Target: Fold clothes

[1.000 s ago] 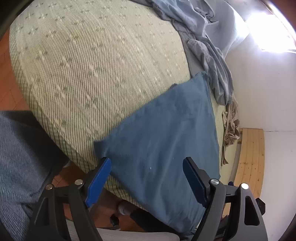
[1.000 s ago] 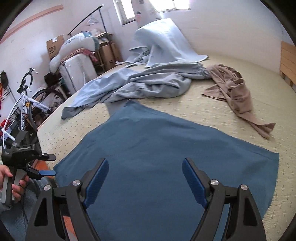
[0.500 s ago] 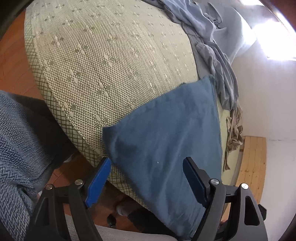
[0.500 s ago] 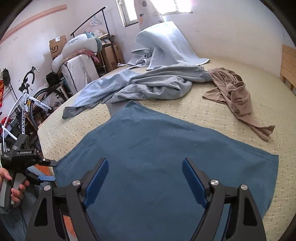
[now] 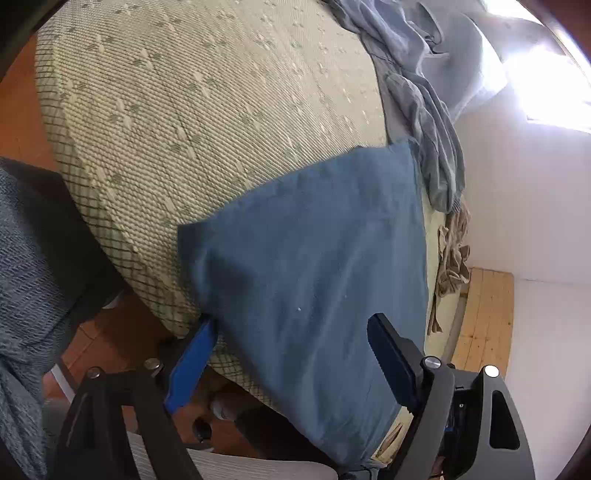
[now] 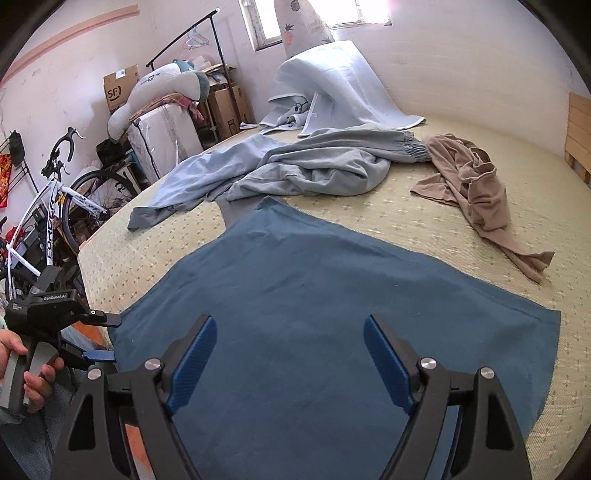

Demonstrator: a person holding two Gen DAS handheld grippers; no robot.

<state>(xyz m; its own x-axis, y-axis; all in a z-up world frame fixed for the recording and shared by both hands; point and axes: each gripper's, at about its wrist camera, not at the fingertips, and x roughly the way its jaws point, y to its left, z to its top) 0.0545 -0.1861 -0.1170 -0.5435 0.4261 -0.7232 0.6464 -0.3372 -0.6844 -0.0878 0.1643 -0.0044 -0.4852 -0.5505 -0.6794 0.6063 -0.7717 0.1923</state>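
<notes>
Blue cloth [image 6: 332, 314] spread flat on the bed [image 6: 461, 229], near edge draping over the side, left claw [image 5: 291, 354] wide open straddling that hanging corner, right claw [image 6: 290, 354] wide open hovering above, gripping nothing

This is a bedroom in a home that doubles as storage: a wide bed [image 6: 424, 229] with a woven summer mat and a wooden headboard [image 6: 580, 136] fills most of it, strewn with loose clothes [image 6: 314, 170]. Along the far wall stand a garment rack [image 6: 192, 29], cardboard boxes [image 6: 122, 86], a plush toy [image 6: 162, 86] on a wrapped mattress and a bicycle [image 6: 51, 210] (white frame, drop bars). Daylight comes through a small curtained window [image 6: 317, 14], and the floor [image 5: 22, 122] is reddish wood.
</notes>
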